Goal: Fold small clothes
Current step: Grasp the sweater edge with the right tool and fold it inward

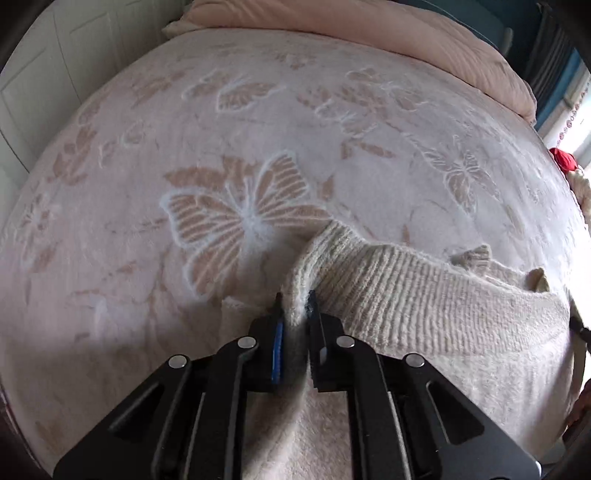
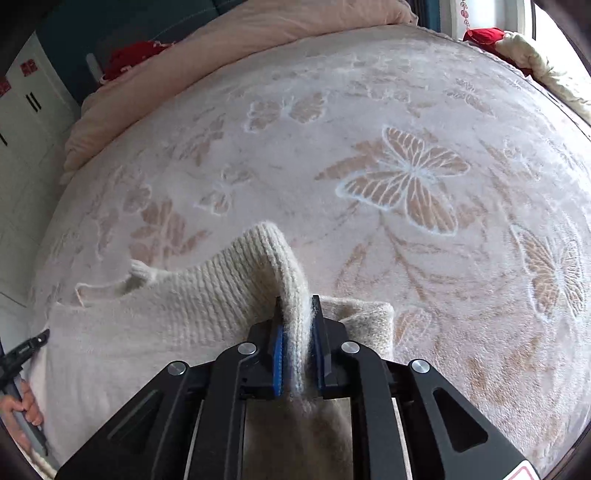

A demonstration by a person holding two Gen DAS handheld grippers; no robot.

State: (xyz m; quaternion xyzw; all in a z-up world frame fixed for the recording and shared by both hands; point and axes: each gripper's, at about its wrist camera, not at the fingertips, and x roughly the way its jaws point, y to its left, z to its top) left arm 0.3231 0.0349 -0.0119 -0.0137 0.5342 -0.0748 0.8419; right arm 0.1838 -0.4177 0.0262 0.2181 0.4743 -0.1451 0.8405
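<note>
A cream ribbed knit sweater (image 1: 413, 295) lies on a pink bedspread with butterfly patterns (image 1: 236, 221). My left gripper (image 1: 295, 301) is shut on a ribbed edge of the sweater and holds it lifted off the bed. In the right wrist view the same sweater (image 2: 192, 306) spreads to the left. My right gripper (image 2: 297, 306) is shut on another ribbed edge of it, which rises in a fold above the fingers. The left gripper's tip and the hand holding it show at the right wrist view's left edge (image 2: 26, 349).
Pink pillows (image 1: 369, 33) lie along the head of the bed. A red item and a cream cloth (image 2: 517, 48) sit at the bed's far corner. White cupboard doors (image 1: 55, 62) stand to the left of the bed.
</note>
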